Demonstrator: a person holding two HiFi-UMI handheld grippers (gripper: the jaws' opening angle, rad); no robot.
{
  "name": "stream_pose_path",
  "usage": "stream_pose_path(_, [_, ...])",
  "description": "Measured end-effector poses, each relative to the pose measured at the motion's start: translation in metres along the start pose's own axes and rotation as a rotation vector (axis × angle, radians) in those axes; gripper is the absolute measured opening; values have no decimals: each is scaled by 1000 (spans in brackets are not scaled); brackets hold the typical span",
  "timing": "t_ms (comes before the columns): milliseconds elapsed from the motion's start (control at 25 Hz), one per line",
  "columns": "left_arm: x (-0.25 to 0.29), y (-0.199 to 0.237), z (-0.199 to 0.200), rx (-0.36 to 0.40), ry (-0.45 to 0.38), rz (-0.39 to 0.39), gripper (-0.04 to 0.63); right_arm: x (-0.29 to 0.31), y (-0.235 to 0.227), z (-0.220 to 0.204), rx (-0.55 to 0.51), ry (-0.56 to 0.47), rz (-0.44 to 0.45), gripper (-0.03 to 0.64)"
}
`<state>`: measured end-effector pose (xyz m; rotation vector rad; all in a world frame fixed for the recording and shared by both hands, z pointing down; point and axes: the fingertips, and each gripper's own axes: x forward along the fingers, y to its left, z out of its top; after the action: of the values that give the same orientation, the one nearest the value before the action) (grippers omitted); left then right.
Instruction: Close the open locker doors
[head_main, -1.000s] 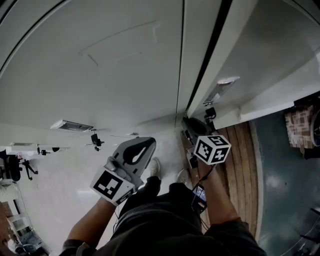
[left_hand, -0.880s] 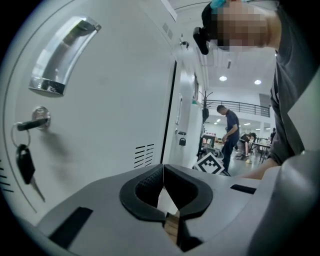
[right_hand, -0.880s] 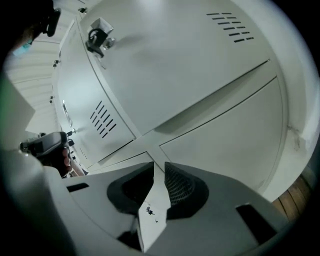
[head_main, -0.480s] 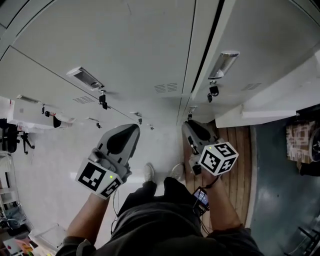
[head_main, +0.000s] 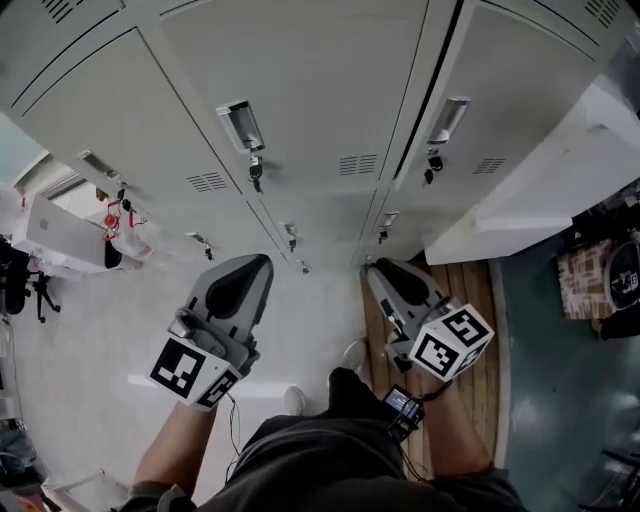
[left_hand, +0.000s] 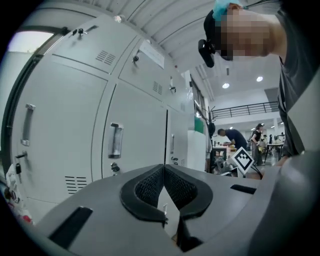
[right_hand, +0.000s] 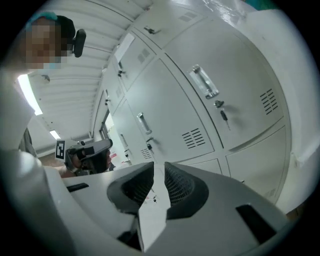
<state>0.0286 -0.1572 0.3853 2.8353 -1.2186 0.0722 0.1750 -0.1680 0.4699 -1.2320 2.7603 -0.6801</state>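
Lockers (head_main: 300, 120) are filling the frame's top; the upper-right door (head_main: 530, 90) is looking ajar along its dark seam. Left gripper (head_main: 255, 264), jaws shut, and right gripper (head_main: 386, 268), jaws barely parted, are hovering empty below. I'd be pushing flat beside the handle (head_main: 450, 118).

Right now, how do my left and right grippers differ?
The left gripper has its jaw tips touching; the right gripper shows a narrow gap. The left gripper hangs over pale floor, the right gripper over wooden boards. Both hold nothing and point toward the lockers.
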Motion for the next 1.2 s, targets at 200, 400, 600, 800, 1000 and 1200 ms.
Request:
stream_pose_path(200, [-92, -5, 7, -12, -49, 0, 9, -21, 103, -9, -71, -36, 5, 69])
stream_pose_path(400, [-172, -19, 20, -3, -103, -12, 9, -48, 191, -19, -115, -66, 1, 69])
stream_pose_path(600, [-224, -45, 35, 1, -144, -25, 9, -74, 266, -5, -174, -113, 30, 69])
stream_pose_path(800, [-256, -73, 57, 5, -188, -9, 9, -94, 318, 15, -248, -152, 80, 69])
stream_pose_path(1000, [-254, -99, 68, 10, -212, 14, 9, -113, 328, 23, -269, -158, 127, 69])
stream_pose_path(1200, [-231, -132, 65, 6, -207, 22, 9, -142, 317, 28, -271, -151, 169, 67])
